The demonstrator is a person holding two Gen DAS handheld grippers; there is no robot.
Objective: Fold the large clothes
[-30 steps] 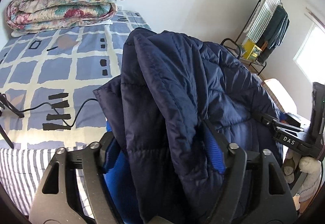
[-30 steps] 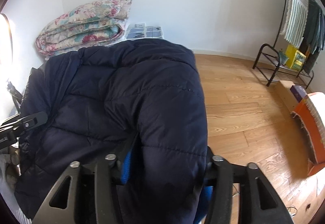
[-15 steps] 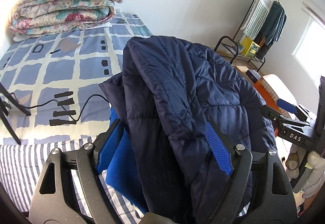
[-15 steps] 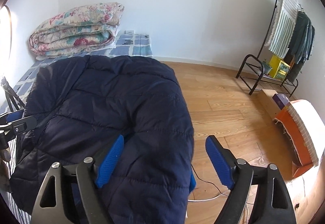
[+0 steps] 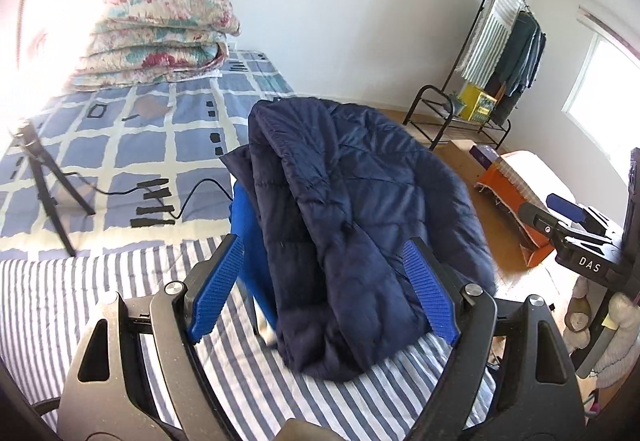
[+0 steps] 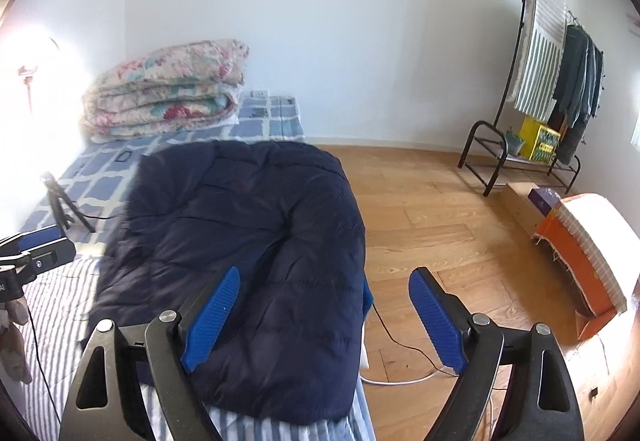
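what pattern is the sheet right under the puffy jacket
Blue-and-white stripes on the sheet under the navy jacket; clearest in the left wrist view.

The navy quilted puffer jacket [image 6: 240,225] is a smooth, faintly sheeny synthetic cloth, stitched into padded panels, with a bright blue lining [image 5: 250,237]. It lies on matt blue-and-white striped woven bedding [image 5: 80,305]. The ribbed blue pads [image 6: 212,317] look like rubbery plastic on matt black plastic arms with metal screws. The honey-coloured plank floor [image 6: 432,209] is wood with a soft gloss.
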